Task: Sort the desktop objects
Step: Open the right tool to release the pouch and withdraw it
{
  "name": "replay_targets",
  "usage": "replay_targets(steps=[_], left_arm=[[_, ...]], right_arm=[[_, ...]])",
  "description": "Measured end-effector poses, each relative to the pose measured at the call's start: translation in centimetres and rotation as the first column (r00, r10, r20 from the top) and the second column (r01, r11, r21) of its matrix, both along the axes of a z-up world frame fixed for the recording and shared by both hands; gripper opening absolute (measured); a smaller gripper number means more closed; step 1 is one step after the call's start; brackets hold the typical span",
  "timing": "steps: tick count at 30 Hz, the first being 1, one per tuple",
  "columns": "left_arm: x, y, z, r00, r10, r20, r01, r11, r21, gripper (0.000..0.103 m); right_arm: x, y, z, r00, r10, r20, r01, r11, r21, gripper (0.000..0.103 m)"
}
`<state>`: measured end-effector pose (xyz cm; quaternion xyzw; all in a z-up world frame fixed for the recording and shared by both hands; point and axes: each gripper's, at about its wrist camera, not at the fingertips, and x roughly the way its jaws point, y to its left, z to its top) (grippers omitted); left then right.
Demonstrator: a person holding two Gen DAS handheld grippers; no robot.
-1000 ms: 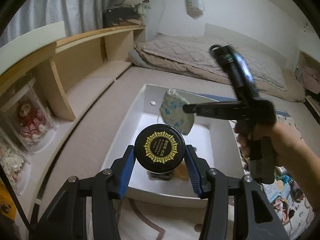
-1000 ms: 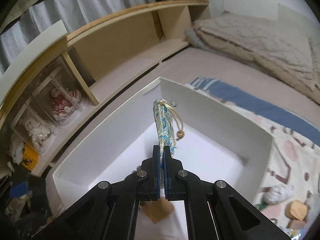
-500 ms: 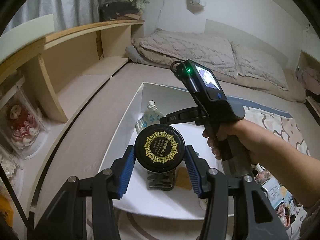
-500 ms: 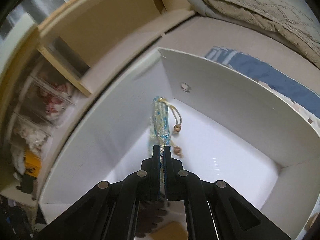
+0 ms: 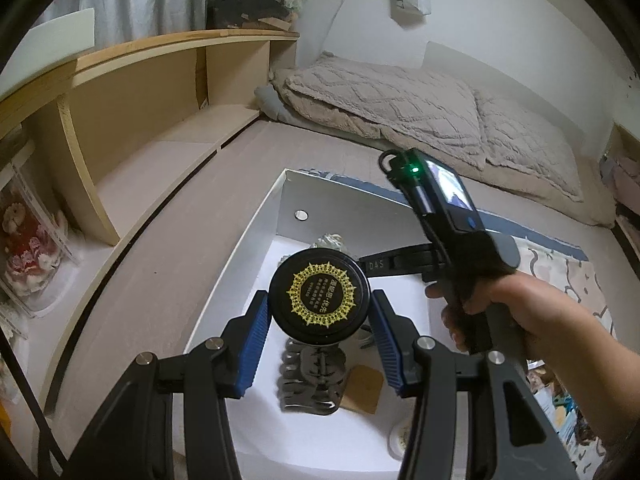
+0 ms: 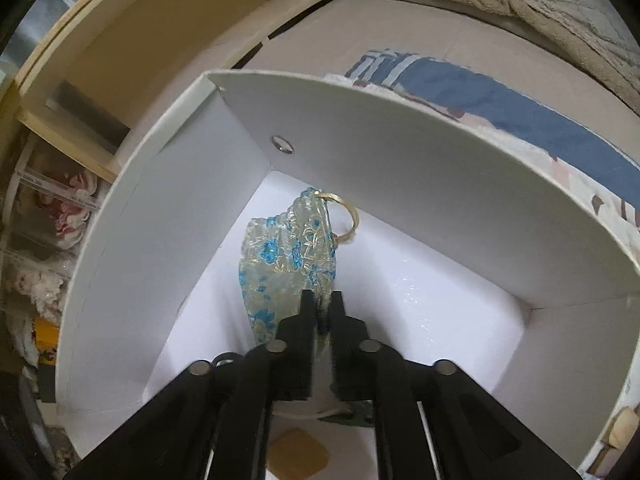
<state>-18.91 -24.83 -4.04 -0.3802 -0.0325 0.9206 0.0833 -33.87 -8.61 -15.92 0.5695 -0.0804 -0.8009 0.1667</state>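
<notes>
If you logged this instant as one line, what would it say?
left hand-held gripper: shut on jar, above box | right hand-held gripper: opening, pouch between jaws, in box

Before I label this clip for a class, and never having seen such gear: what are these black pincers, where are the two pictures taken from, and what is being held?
There is no robot here. A person holds a hand-held gripper in each hand, and each carries a wide-angle camera looking forward along its two fingers.

The left wrist view shows the left hand-held gripper, its blue pads closed on a jar with a black lid printed in gold. In the same picture you see the person's other hand gripping the right tool.

The right wrist view looks down into a white box. The right hand-held gripper is opening, with a small blue-flowered drawstring pouch between its fingers, in the box's far corner. A tan square piece lies on the box floor.
</notes>
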Motion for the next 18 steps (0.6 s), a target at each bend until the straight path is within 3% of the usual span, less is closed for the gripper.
replay_targets(steps=[1,2,8,14,18], left_arm=[[0.0,0.1,0.0,1.000,0.002,0.002,-0.002,1.000,-0.002,0.050],[0.0,0.3,0.0,1.000,0.005,0.003,-0.005,1.000,-0.007,0.050],[-0.3,1.1,0.4,1.000,0.011,0.003,-0.011,1.000,-0.018,0.050],[-2.0,3.3,0.2,0.998,-0.011,0.055,0.011,1.000,-0.001,0.050],[-3.5,4.5,0.8,0.998,-0.010,0.069,0.010,1.000,0.012,0.050]], right_arm=[[0.2,0.2,0.2,1.000,-0.001,-0.001,0.001,1.000,-0.007,0.060],[0.5,0.3,0.3,1.000,0.003,-0.007,-0.003,1.000,-0.010,0.067],[3.7,2.4,3.2,0.993,0.002,-0.117,-0.001,1.000,0.007,0.067],[8.7,5.2,7.5,0.958,0.053,-0.282,-0.047,0.999,0.027,0.067],[11.5,7.6,9.0,0.936,0.066,-0.347,-0.057,0.998,0.035,0.067]])
